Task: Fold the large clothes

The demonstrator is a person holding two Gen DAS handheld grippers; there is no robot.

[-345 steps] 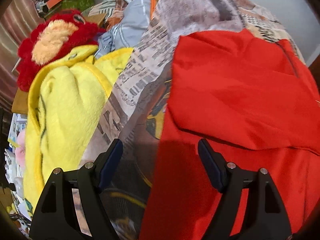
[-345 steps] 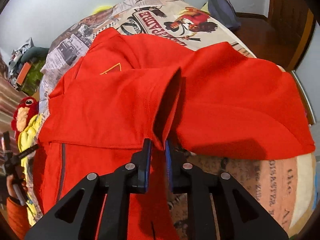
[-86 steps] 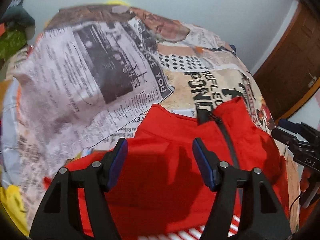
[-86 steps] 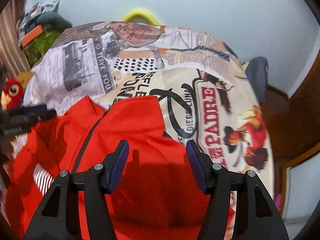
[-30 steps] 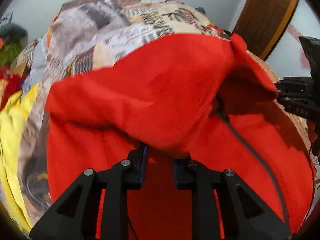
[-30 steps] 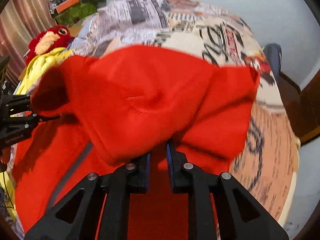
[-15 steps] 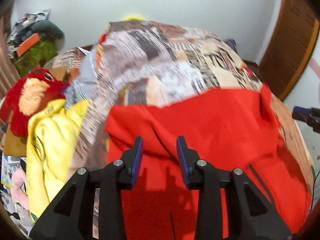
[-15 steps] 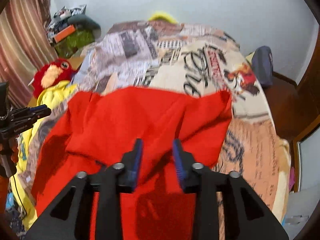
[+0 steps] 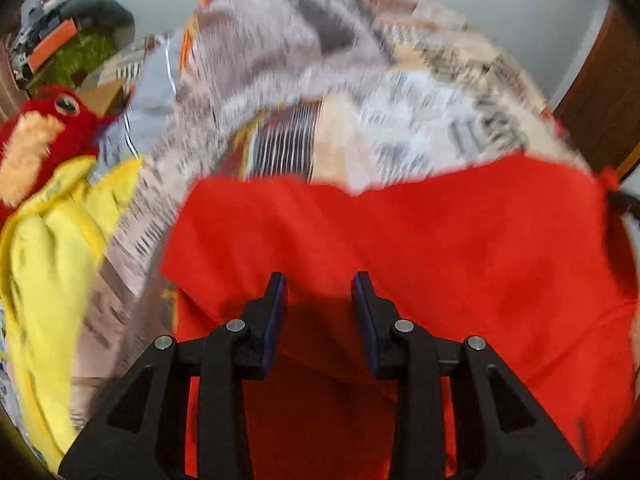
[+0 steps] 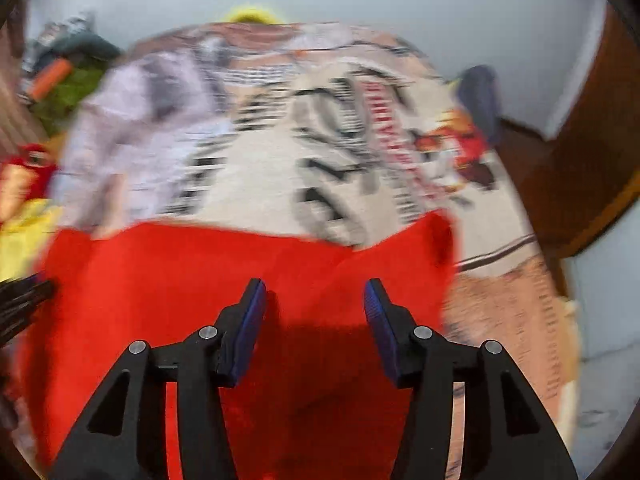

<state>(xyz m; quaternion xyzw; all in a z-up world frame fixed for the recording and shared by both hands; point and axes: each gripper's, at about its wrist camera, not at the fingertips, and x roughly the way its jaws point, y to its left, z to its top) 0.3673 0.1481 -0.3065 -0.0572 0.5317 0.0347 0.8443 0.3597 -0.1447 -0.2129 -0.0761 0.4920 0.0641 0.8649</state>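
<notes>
Pointing steeply down at the bed, both tongs hang over a red garment that lies folded on the printed bedspread.

Left wrist view: the left tongs stand parted with nothing between the blue pads; the jaws have just been opening, and the cloth below them is free. The garment's folded edge runs from 9 o'clock to 2 o'clock across the middle of the frame. Beyond it at 9 o'clock lies a yellow blanket, and a red plush bird sits at 10 o'clock, touching the blanket.

Right wrist view: the right tongs are parted wider, also empty, their jaws having just been opening over the red garment. The far edge of the cloth crosses the frame just past the fingertips; the bedspread extends beyond it toward 12 o'clock. At 9 o'clock the black tips of the left tongs enter the frame. Both views are blurred.
</notes>
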